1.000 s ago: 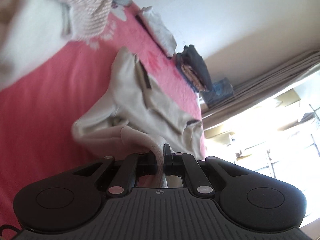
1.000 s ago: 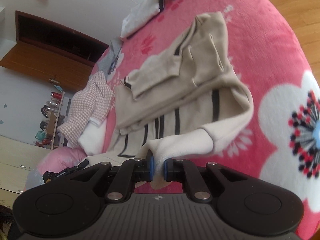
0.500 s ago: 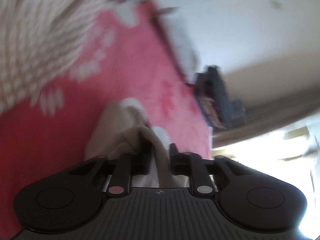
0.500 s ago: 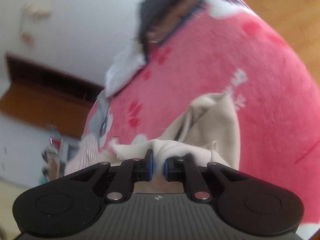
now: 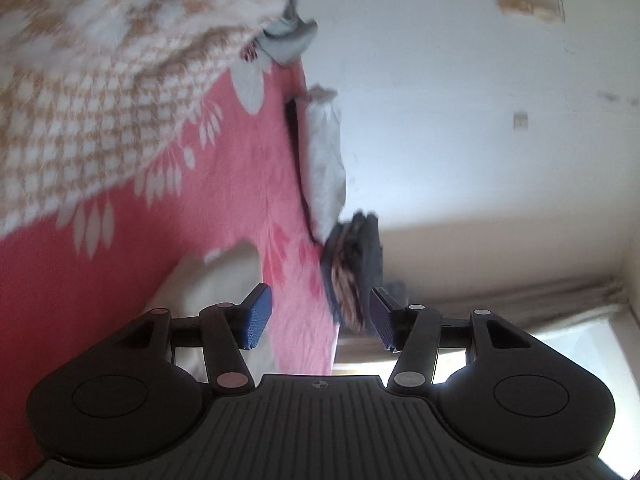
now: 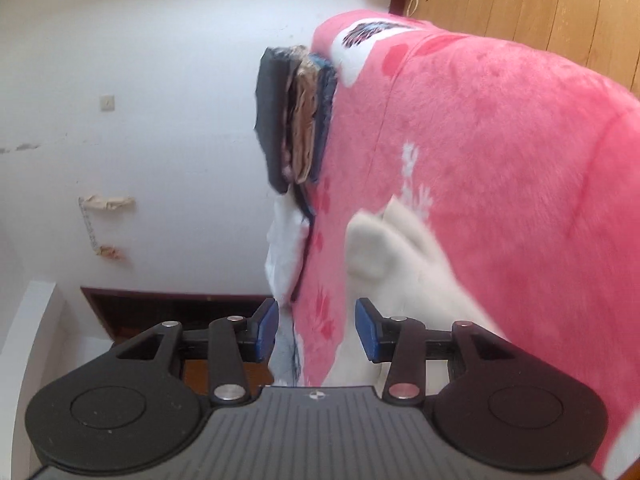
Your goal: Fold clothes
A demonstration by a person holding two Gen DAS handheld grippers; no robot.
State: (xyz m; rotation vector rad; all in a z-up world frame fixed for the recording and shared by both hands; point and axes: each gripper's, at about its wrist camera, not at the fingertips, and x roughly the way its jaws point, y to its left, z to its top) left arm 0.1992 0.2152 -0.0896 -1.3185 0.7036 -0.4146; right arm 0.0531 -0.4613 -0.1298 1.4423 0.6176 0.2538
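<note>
A cream garment (image 5: 208,280) lies on the pink flowered blanket (image 5: 224,184), just beyond and left of my left gripper (image 5: 320,322). That gripper's jaws are opening, and only blanket shows between its blue pads. The right wrist view shows the same cream garment (image 6: 404,256) on the pink blanket (image 6: 520,180), ahead and to the right of my right gripper (image 6: 316,330). Its jaws are opening too, and no cloth is pinched between its blue pads.
A brown-and-white checked garment (image 5: 80,80) fills the upper left of the left wrist view. A stack of dark folded clothes (image 6: 296,116) and a white folded piece (image 6: 284,256) lie along the blanket's edge by the white wall. Wooden floor (image 6: 520,4) lies past the bed.
Both grippers were shut on the cream garment a second ago and have since let it go, their jaws now apart. Both moved forward and low over the blanket; the garment now lies flatter.
</note>
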